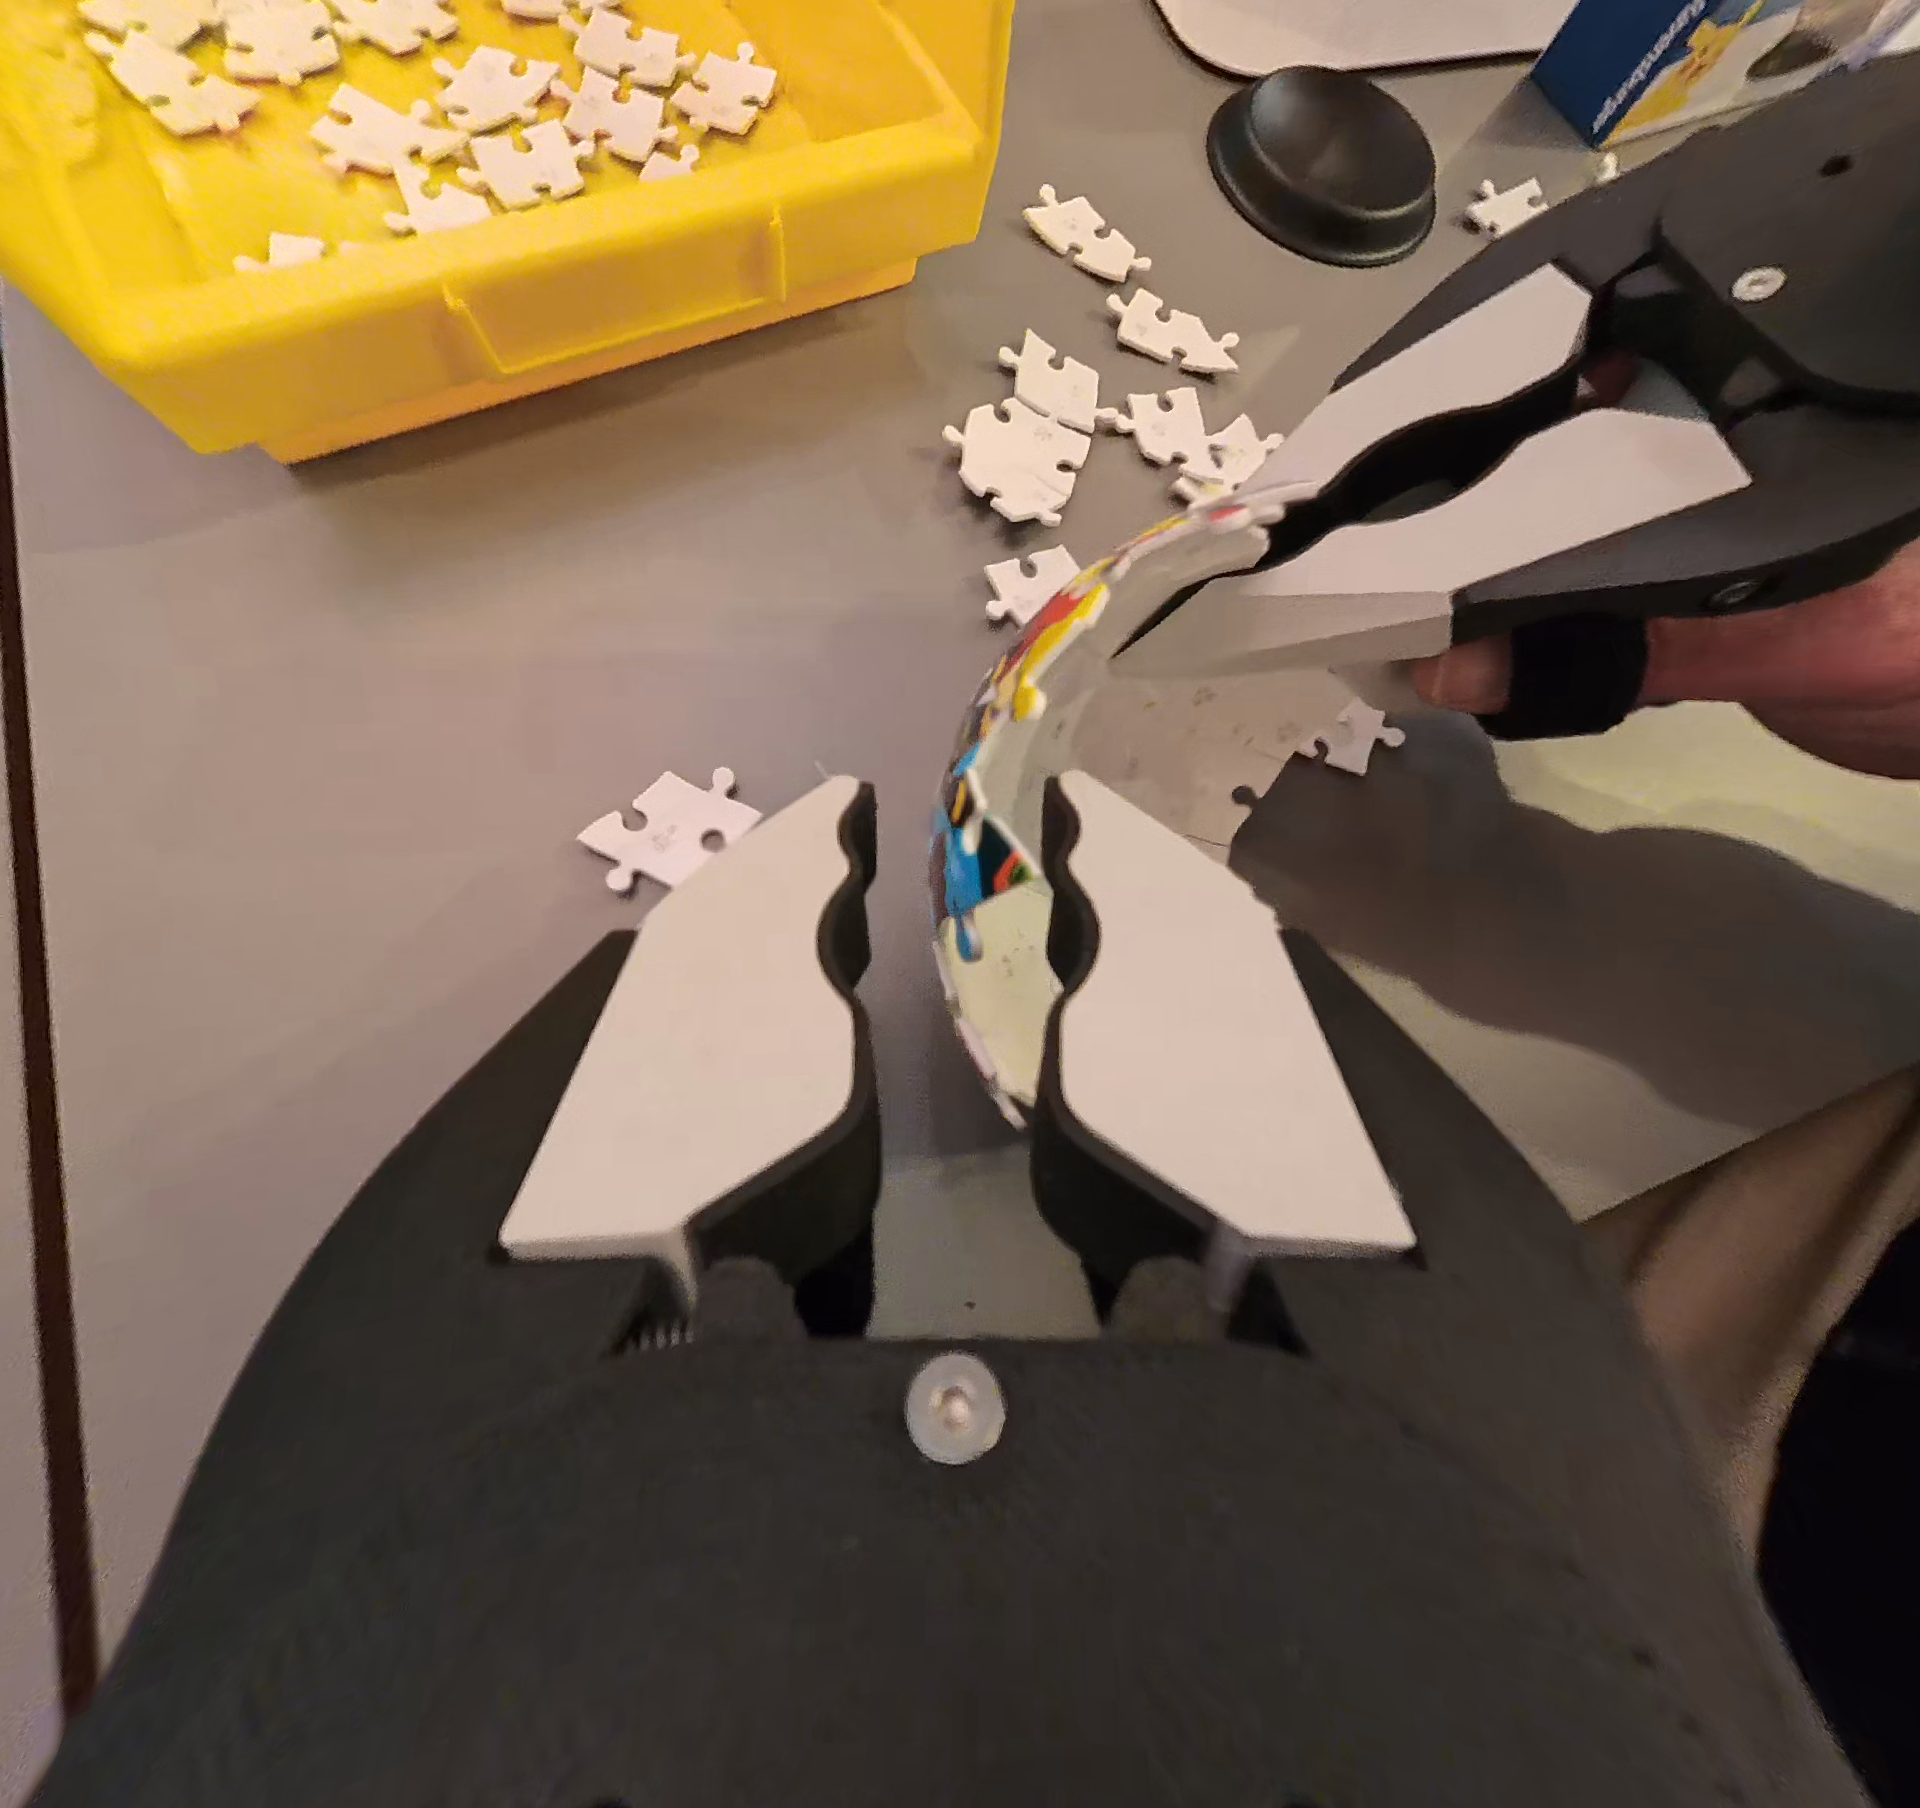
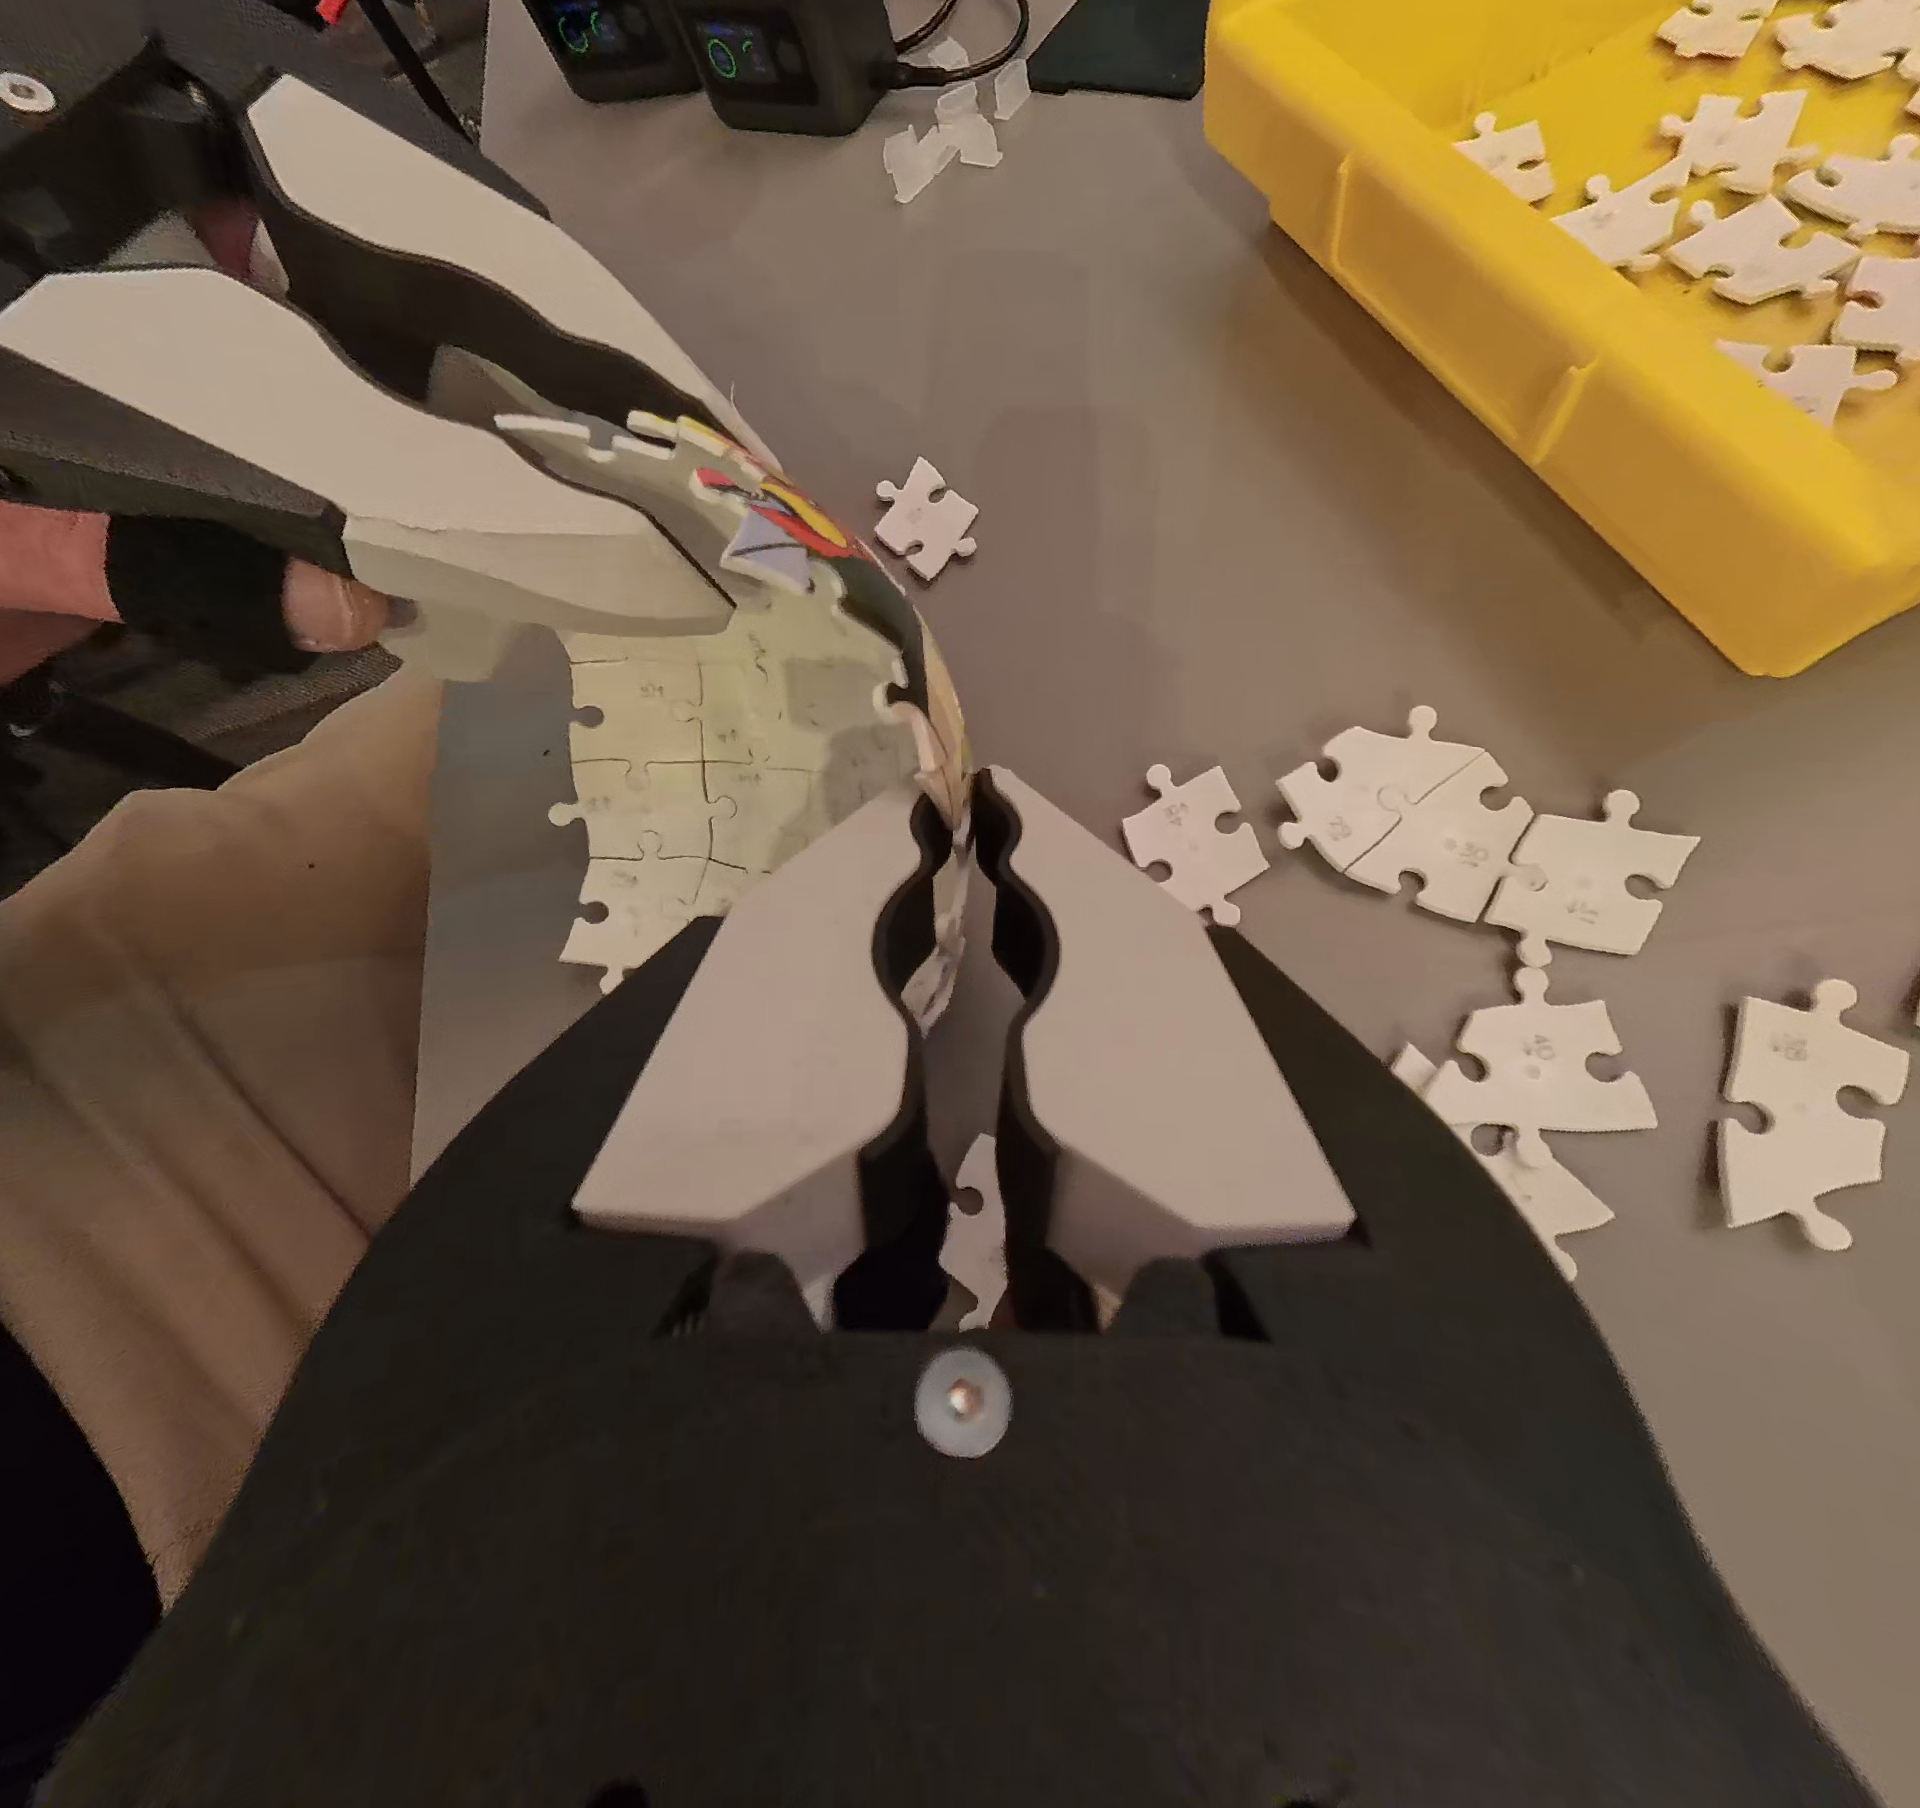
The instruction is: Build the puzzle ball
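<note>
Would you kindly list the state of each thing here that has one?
Puzzle ball section: partly built, curved, held off the table.
Left gripper: open, fingers either side of the section.
Right gripper: shut on the section's edge.
Yellow bin: open, holding loose pieces.
Loose pieces: blank side up, some joined.

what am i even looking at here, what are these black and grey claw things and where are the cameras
These are not robot arms. A person holds two hand-held two-finger grippers, each with a camera looking forward along its fingers. One picture is taken from the left gripper, the other from the right gripper, so each also shows the other gripper farther off.

On the grey table stand a yellow bin of white puzzle pieces and more loose pieces lying face down.

Between the grippers is a curved, partly built puzzle shell, colourful outside and pale inside. The right gripper is shut on its edge. The left gripper's fingers straddle it with a visible gap, so it looks open.
</note>
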The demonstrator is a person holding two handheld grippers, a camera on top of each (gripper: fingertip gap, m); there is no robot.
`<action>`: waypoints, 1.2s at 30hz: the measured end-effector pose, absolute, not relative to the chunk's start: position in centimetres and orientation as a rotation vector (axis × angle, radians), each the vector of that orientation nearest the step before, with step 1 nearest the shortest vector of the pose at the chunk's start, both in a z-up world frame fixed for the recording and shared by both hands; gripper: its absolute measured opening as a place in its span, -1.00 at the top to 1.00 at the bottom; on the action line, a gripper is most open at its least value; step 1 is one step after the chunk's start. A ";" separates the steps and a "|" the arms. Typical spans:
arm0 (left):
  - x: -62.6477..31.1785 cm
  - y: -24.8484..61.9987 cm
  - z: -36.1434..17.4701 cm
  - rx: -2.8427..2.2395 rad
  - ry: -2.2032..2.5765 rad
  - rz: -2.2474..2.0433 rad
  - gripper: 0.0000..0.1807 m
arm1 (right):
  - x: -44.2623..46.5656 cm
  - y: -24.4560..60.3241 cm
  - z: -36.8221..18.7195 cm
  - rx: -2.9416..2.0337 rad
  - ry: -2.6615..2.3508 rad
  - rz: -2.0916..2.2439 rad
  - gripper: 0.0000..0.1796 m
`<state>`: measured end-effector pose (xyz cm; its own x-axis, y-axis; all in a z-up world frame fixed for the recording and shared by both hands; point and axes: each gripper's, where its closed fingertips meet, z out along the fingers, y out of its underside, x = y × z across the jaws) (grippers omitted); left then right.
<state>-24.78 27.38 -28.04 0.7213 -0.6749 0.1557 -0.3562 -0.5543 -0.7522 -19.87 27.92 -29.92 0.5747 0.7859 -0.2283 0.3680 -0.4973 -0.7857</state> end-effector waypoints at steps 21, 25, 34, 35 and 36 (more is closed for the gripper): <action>-25.9 27.3 -29.0 -2.223 0.889 -0.441 0.94 | -20.6 27.0 -29.4 -2.097 -1.067 0.762 0.69; -26.6 27.8 -29.0 -2.229 0.830 -0.449 0.93 | -18.4 27.5 -27.6 -2.086 -1.001 0.804 0.64; -27.3 27.9 -29.3 -2.269 0.782 -0.453 0.94 | -13.8 26.9 -28.9 -2.190 -0.996 0.743 0.68; -27.3 27.9 -29.4 -2.267 0.782 -0.454 0.94 | -13.6 26.6 -29.2 -2.200 -1.002 0.737 0.69; -27.4 27.9 -29.4 -2.268 0.783 -0.453 0.94 | -13.3 26.4 -29.5 -2.211 -1.010 0.720 0.69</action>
